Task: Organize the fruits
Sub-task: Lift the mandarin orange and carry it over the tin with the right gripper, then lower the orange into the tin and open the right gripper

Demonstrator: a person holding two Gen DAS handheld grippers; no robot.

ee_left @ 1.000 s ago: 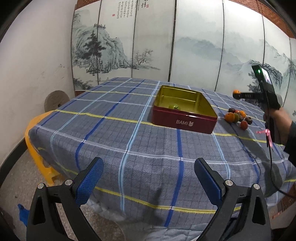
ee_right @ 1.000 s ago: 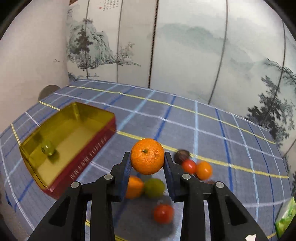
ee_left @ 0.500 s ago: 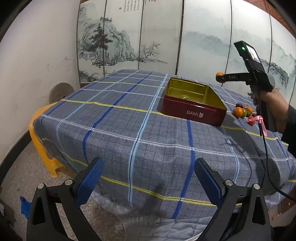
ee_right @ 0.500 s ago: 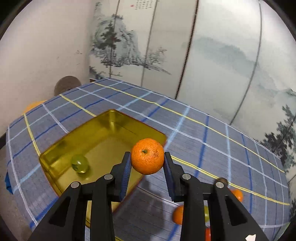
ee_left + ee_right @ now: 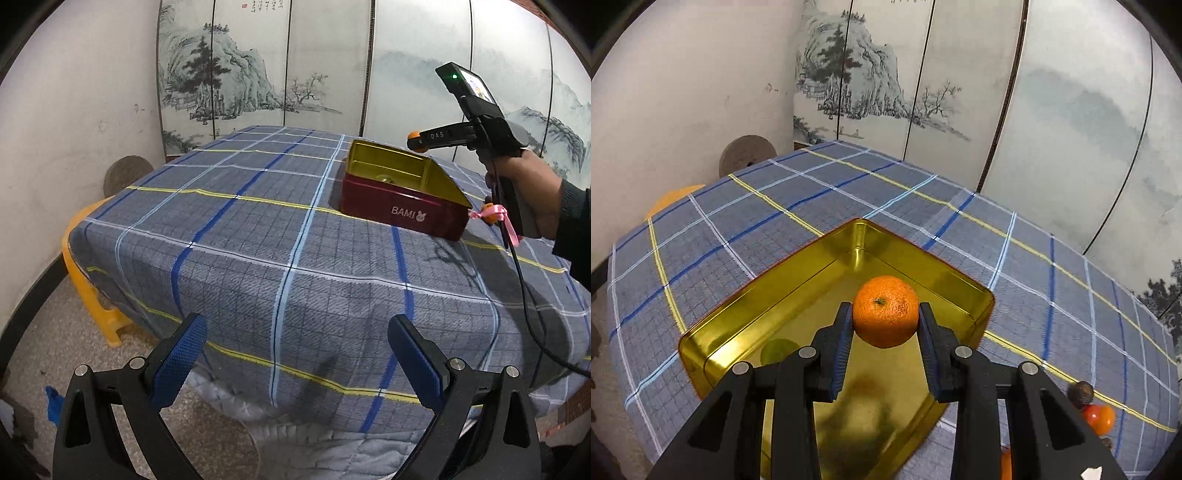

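Observation:
My right gripper [image 5: 885,325] is shut on an orange mandarin [image 5: 885,311] and holds it above the gold inside of the red tin [image 5: 925,267]. A green fruit [image 5: 777,350] lies on the tin's floor, partly hidden by my left finger. In the left wrist view the same tin [image 5: 402,210], marked BAMI, stands on the checked tablecloth, and the right gripper [image 5: 415,140] with the mandarin hangs over its far edge, held by a hand [image 5: 528,184]. My left gripper [image 5: 295,354] stands open over the table's near edge with nothing between its fingers.
Loose fruits lie on the cloth right of the tin: a dark one [image 5: 1080,393] and a red-orange one [image 5: 1100,419]. A yellow stool [image 5: 88,288] stands left of the table. A painted folding screen [image 5: 332,62] backs the table. A cable [image 5: 532,317] trails from the right gripper.
The right gripper has carried the mandarin leftward from above the loose fruits to above the tin. The left gripper has stayed nearly still.

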